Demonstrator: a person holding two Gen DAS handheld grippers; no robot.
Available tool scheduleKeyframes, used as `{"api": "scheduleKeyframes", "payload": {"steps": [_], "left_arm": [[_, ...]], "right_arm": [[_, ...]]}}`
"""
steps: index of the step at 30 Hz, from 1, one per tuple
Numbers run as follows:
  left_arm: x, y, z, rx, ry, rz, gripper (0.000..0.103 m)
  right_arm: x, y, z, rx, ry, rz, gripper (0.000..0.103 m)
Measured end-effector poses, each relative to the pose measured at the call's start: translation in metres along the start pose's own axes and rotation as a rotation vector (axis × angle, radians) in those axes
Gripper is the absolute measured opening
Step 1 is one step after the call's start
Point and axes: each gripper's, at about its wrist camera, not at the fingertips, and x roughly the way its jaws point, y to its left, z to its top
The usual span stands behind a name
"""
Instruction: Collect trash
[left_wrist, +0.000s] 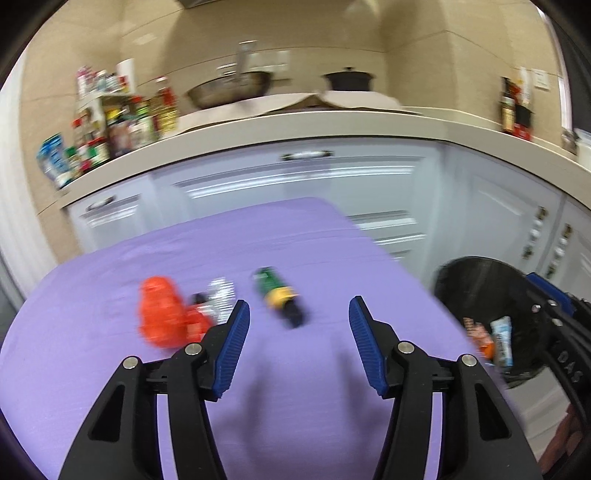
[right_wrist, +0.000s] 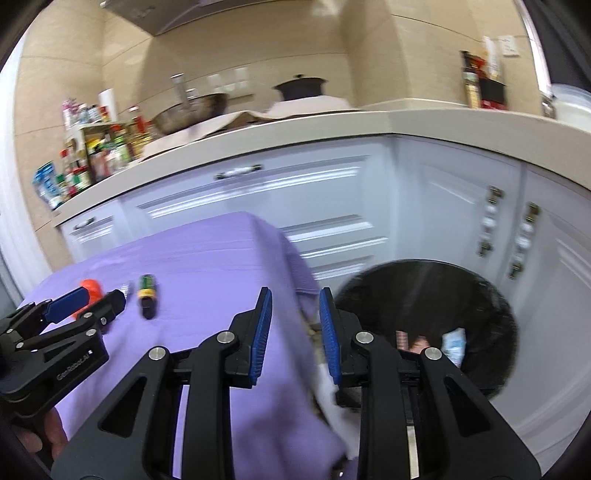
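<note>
Two empty claws: our left gripper (left_wrist: 298, 314) gapes above the purple table (left_wrist: 258, 369) near a green bottle (left_wrist: 279, 297); our right gripper (right_wrist: 295, 325) stands released beside the bin (right_wrist: 491, 295).

Black tongs (left_wrist: 297, 317), ribbed blue pads (left_wrist: 236, 343)

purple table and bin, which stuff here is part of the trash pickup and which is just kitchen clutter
Part of the job:
- orange wrapper
- silver foil scrap
- green and yellow bottle
- black bin, wrappers already inside
- left claw and right claw, both empty

Just lying about:
- spice jars
- metal bowl
- black pot
- bottles by the wall
</note>
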Motion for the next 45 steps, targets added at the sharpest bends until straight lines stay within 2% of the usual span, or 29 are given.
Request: {"api": "scheduleKeyframes", "payload": {"steps": [3,11,19,25,40,42,44,45], "left_arm": [[0.001,0.03,-0.002,-0.039,0.01,0.05,0.055],[0.001,0.093,-0.01,-0.122,0.034,0.142,0.056],[0.002,0.132,-0.019,-0.178,0.058,0.192,0.061],[0.007,0.151,-0.022,-0.209,0.079,0.188,0.065],[0.019,0.153,-0.019,-0.227,0.114,0.125,0.074],[0.02,0.15,-0.018,-0.227,0.114,0.115,0.075],[0.021,0.146,-0.017,-0.224,0.112,0.106,0.077],[0.022,0.144,-0.016,-0.221,0.112,0.102,0.077]], "right_arm": [[0.003,0.026,0.001,-0.026,0.0,0.034,0.035],[0.018,0.088,0.004,-0.094,0.028,0.132,0.035],[0.05,0.136,0.008,-0.129,0.085,0.193,0.035],[0.075,0.153,0.014,-0.132,0.129,0.198,0.035],[0.134,0.161,0.006,-0.102,0.378,0.189,0.034],[0.137,0.16,0.005,-0.092,0.395,0.195,0.032],[0.139,0.159,0.004,-0.082,0.406,0.204,0.024],[0.139,0.159,0.004,-0.083,0.407,0.207,0.024]]}}
